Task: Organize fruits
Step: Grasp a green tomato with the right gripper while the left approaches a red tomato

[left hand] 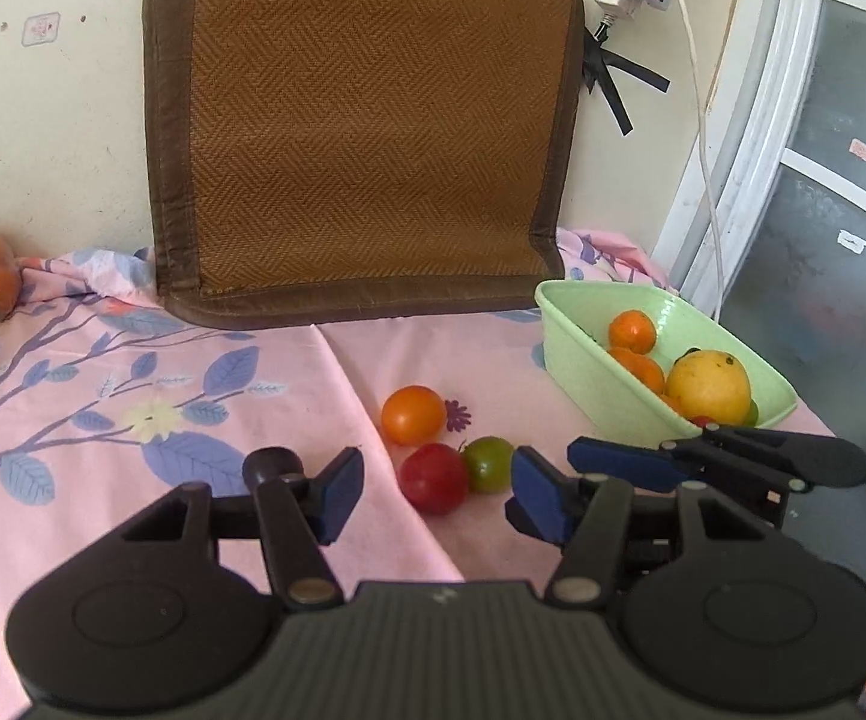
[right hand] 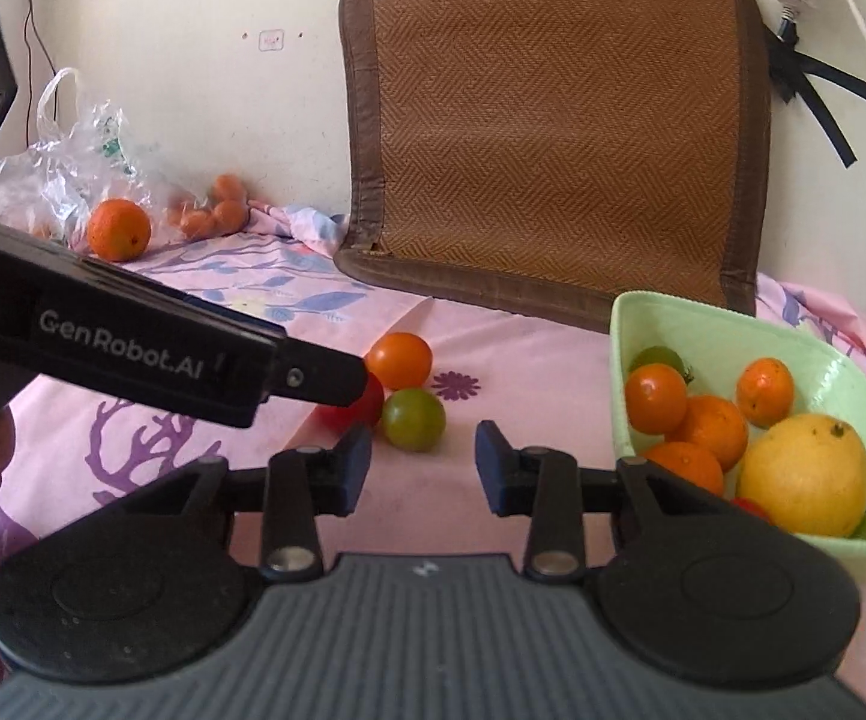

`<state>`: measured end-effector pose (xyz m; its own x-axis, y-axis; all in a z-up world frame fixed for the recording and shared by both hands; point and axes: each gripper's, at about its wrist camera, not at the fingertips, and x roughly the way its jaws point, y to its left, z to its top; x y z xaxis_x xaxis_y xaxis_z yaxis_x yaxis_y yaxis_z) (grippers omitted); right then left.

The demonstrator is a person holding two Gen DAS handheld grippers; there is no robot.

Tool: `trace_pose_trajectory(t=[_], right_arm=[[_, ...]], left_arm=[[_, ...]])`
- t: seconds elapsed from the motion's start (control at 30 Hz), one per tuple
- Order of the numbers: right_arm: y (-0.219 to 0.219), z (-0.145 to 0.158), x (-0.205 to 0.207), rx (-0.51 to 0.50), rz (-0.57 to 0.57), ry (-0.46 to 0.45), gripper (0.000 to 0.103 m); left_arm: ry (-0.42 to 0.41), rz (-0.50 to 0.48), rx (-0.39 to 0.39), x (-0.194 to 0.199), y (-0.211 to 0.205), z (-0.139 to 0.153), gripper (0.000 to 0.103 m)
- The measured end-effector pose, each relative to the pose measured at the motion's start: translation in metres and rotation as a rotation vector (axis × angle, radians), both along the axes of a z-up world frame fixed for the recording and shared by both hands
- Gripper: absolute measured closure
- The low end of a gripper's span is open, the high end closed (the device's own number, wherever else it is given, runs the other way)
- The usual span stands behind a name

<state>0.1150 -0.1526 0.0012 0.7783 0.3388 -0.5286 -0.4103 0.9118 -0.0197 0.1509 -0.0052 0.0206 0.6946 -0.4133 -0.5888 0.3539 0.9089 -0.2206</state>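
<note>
1. Three small round fruits lie loose on the pink floral cloth covering the bench: a red one [left hand: 433, 478], a green one [left hand: 488, 463] touching it, and an orange one [left hand: 413, 414] just behind them.
2. The pale green bowl [left hand: 577, 372] stands to their right, near but apart. The right wrist view shows a large yellow fruit [right hand: 805, 474] and at least four orange ones in it, with green and red bits peeking out at the edges; their exact number is hard to tell.
3. The left hand-held gripper [left hand: 437, 495] hangs released, its jaws spread wide on either side of the red and green pair, not yet touching either.
4. The right hand-held gripper [right hand: 422, 468] is also released and empty, low over the cloth between the loose fruits and the bowl.
5. The step in hand looks like a pick-up of the red fruit. The next move would call for easing the left jaws forward around it without nudging the green neighbour away, then clenching gently.
6. Further off, by the wall, a clear plastic bag [right hand: 66, 174] holds more orange fruit, with one large orange [right hand: 118, 229] beside it. A woven mat [left hand: 366, 138] leans against the wall.
</note>
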Motion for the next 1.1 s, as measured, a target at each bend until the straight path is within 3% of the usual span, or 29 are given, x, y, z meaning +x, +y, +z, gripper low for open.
trace_pose_trajectory(t=[0.33, 0.43, 0.6, 0.63, 0.67, 0.7, 0.93, 1.0, 1.1], right_arm=[[0.015, -0.004, 0.02, -0.094, 0.042, 0.022, 0.062], [0.015, -0.004, 0.016, -0.102, 0.064, 0.013, 0.074], [0.012, -0.003, -0.001, -0.128, 0.056, -0.018, 0.076], [0.009, -0.002, -0.005, -0.121, 0.053, -0.018, 0.08], [0.006, -0.001, -0.009, -0.116, 0.049, -0.014, 0.091], [0.003, -0.001, -0.013, -0.11, 0.047, -0.009, 0.093], [-0.004, 0.001, -0.023, -0.091, 0.027, -0.027, 0.089], [-0.004, 0.003, -0.019, -0.075, 0.024, -0.027, 0.071], [-0.001, 0.002, -0.01, -0.07, 0.023, -0.016, 0.07]], left_arm=[[-0.022, -0.07, 0.026, -0.001, 0.0, -0.005, 0.048], [-0.009, -0.07, 0.019, 0.005, -0.001, -0.005, 0.048], [0.028, -0.064, 0.013, 0.019, -0.003, -0.013, 0.043], [0.031, -0.062, 0.006, 0.02, -0.004, -0.013, 0.043], [0.027, -0.055, 0.008, 0.021, -0.004, -0.013, 0.043], [0.022, -0.051, 0.01, 0.022, -0.005, -0.013, 0.043], [0.018, -0.053, 0.005, 0.022, -0.016, -0.011, 0.05], [0.012, -0.055, 0.017, 0.018, -0.017, -0.01, 0.052], [0.013, -0.056, 0.018, 0.014, -0.015, -0.01, 0.06]])
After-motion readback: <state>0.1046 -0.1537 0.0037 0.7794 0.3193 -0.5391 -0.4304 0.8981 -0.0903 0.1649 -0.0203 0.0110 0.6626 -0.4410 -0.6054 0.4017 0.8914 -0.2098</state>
